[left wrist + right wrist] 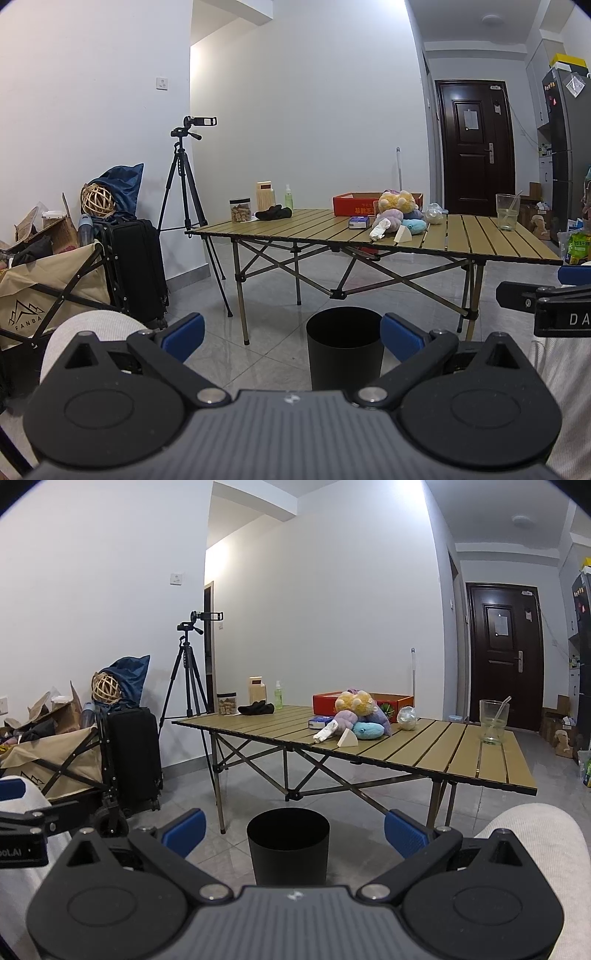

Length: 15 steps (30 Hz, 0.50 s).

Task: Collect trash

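Note:
A black trash bin point(343, 347) stands on the tiled floor in front of a folding slatted table point(314, 230); it also shows in the right wrist view point(288, 845). On the table lie a crumpled white wrapper point(380, 228) point(327, 732), a pale paper wedge point(403, 234) point(348, 738) and a crumpled clear bag point(434, 213) point(406, 718). My left gripper point(291, 338) is open and empty, low and well short of the table. My right gripper point(294, 829) is open and empty, beside it at the same height.
The table point(424, 749) also bears plush toys point(399, 214), a small blue box point(359, 222), a red box point(351, 205), a glass with a straw point(507, 212), a jar point(240, 210), a spray bottle point(288, 197) and a black cloth point(273, 213). A tripod point(184, 192), suitcase point(136, 269) and folding wagon point(55, 288) stand left.

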Each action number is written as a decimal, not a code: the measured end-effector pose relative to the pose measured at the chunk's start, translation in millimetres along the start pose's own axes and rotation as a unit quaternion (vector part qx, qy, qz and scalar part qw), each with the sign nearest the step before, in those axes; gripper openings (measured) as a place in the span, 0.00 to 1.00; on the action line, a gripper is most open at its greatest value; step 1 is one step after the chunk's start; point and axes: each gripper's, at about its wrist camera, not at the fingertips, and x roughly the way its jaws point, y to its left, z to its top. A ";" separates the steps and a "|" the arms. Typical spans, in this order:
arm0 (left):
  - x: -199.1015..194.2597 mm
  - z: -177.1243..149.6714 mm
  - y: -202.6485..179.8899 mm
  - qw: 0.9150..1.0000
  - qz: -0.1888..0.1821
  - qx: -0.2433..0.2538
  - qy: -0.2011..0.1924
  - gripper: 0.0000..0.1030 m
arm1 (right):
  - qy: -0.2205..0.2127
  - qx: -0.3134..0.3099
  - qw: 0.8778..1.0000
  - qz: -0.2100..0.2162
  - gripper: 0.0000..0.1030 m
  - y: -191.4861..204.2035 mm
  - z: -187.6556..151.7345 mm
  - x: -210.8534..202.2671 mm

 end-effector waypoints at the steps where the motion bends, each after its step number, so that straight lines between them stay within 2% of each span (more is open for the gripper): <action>1: 0.0 -0.2 0.0 1.000 0.000 0.000 0.000 1.00 | 0.000 0.000 1.000 0.000 1.00 0.0 -0.1 0.0; 15: -0.1 -0.6 -0.6 1.000 0.000 0.000 0.000 1.00 | 0.002 0.000 1.000 0.002 1.00 0.5 -0.3 1.0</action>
